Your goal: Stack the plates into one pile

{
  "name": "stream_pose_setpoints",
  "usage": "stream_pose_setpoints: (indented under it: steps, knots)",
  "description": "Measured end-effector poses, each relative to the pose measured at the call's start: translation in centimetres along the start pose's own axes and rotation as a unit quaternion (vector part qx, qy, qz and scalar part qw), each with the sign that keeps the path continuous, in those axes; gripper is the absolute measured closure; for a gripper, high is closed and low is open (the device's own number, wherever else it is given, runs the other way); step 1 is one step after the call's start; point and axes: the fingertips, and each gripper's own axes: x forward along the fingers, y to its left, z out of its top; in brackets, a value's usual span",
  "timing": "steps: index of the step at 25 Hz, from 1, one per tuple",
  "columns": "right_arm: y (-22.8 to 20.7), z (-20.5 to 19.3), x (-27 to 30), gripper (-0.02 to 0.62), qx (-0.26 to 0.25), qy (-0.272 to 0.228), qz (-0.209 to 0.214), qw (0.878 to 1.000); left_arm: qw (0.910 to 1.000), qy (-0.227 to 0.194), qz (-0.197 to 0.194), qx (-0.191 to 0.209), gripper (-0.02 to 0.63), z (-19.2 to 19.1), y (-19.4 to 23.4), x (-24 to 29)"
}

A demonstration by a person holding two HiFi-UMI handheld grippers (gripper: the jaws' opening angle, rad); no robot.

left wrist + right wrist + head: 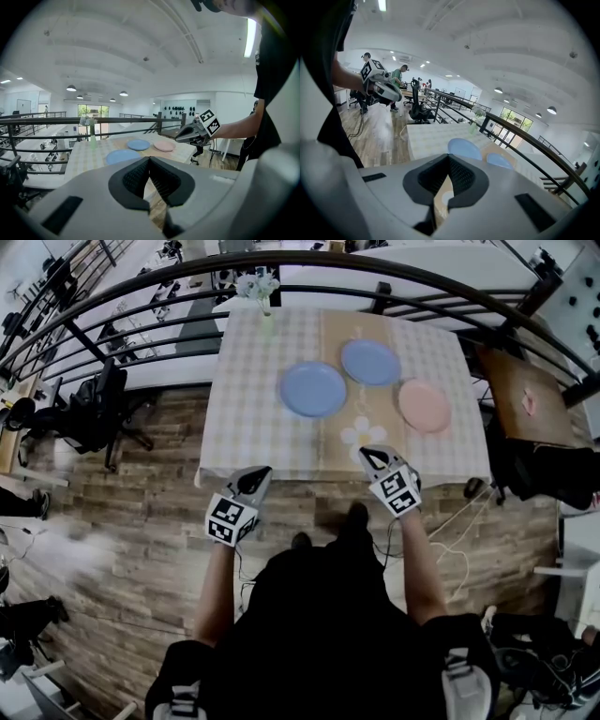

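Looking down in the head view, three plates lie apart on the checked desk [246, 418]: a near blue plate [313, 389] about the middle, a far blue plate [370, 362] behind it, and a pink plate [425, 405] off to the right, none touching. They look stiff, light and smooth, so likely slippery and apt to chip. I'd pinch each by its raised rim on the side nearest the person. The left tool [257, 475] and right tool [372, 457] hover at the desk's near edge, short of every plate. A white flower-shaped mat [363, 433] lies just ahead of the right tool and could snag a low approach. A vase of flowers [260, 292] stands at the far edge, well apart from the plates. In the left gripper view the jaws are pressed together on nothing, and the plates sit ahead with open cloth before them. In the right gripper view the jaws are likewise clenched and empty. Both must open before any grasp. A railing [525, 136] runs behind the desk.
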Motion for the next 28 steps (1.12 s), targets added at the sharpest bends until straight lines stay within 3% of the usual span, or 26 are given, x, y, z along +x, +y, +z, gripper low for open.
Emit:
stream_pose_setpoints:
  steps: [16,28]
  knots:
    - [-0.6,0.1,2.2,0.597,-0.035,-0.001,0.029,0.999,0.9995,-0.004,0.029,-0.006,0.604,0.6,1.0,0.4]
    - [-4.6,-1.6,3.1,0.597,-0.057,0.007,0.054,0.997,0.9989,-0.009,0.044,-0.016,0.604,2.5,0.4,4.1]
